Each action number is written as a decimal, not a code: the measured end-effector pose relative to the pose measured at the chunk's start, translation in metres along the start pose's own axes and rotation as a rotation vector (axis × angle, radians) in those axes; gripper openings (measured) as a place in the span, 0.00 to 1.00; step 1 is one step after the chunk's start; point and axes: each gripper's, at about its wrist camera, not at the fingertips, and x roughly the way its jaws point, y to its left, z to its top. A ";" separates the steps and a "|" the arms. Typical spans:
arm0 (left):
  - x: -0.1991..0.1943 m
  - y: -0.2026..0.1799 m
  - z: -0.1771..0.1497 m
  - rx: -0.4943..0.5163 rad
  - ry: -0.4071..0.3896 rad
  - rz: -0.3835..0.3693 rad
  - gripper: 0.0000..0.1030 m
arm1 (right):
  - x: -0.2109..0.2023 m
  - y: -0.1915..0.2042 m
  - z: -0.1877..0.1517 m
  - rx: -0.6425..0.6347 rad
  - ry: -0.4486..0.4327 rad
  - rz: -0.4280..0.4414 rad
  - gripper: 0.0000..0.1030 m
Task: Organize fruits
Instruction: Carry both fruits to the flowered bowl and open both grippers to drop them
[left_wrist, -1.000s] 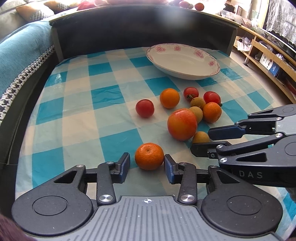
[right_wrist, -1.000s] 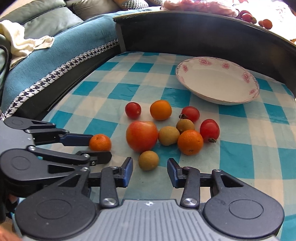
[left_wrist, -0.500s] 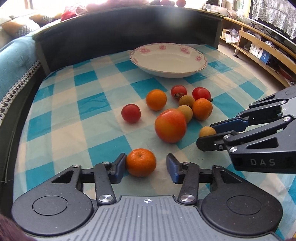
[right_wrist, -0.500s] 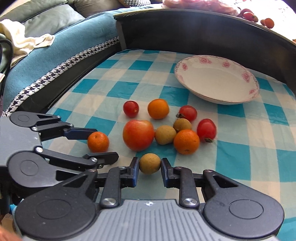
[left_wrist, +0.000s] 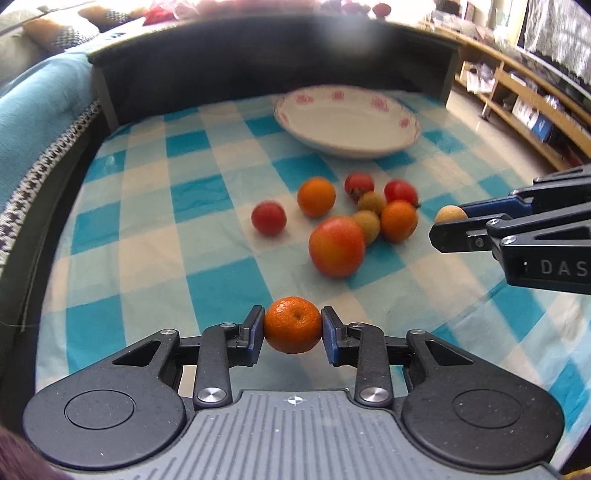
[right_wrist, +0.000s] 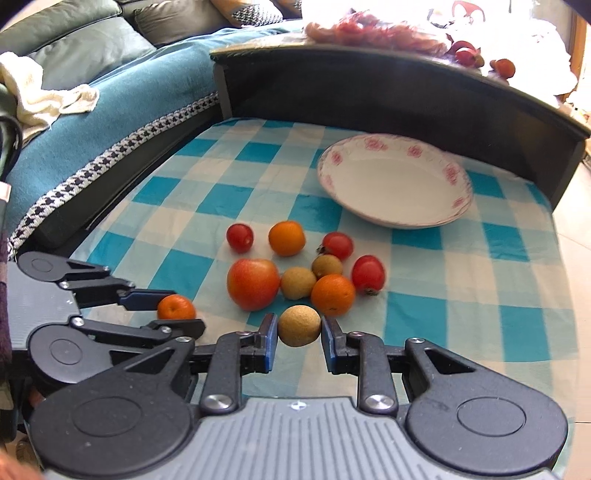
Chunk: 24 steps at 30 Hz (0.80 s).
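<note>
In the left wrist view a small tangerine (left_wrist: 291, 325) sits between the blue pads of my left gripper (left_wrist: 292, 328), whose jaws are closing and press on both its sides. My right gripper (right_wrist: 298, 328) is shut on a brown longan (right_wrist: 299, 324), held just above the checked cloth. From the left wrist view the right gripper (left_wrist: 448, 223) enters from the right with the longan (left_wrist: 450, 214) in its tips. The loose fruit lie ahead: a big red apple (right_wrist: 253, 283), two oranges, three cherry tomatoes and two longans. A white flowered plate (right_wrist: 395, 222) stands behind them with nothing in it.
A blue and white checked cloth (left_wrist: 207, 199) covers the low table. A dark raised ledge (right_wrist: 369, 92) borders its far side, with more fruit on top. A blue sofa (right_wrist: 110, 110) runs along the left and wooden shelves (left_wrist: 524, 107) along the right.
Both grippers have closed on their fruit: the left on the tangerine, the right on the longan. The right gripper has risen a little with the longan.
</note>
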 end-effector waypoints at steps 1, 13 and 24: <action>-0.004 0.000 0.004 -0.002 -0.012 -0.006 0.39 | -0.004 -0.001 0.002 0.001 -0.008 -0.008 0.27; 0.021 -0.011 0.081 0.012 -0.090 -0.053 0.39 | 0.001 -0.030 0.044 0.030 -0.039 -0.079 0.27; 0.073 -0.027 0.134 0.076 -0.092 -0.052 0.39 | 0.048 -0.076 0.093 0.051 -0.033 -0.135 0.27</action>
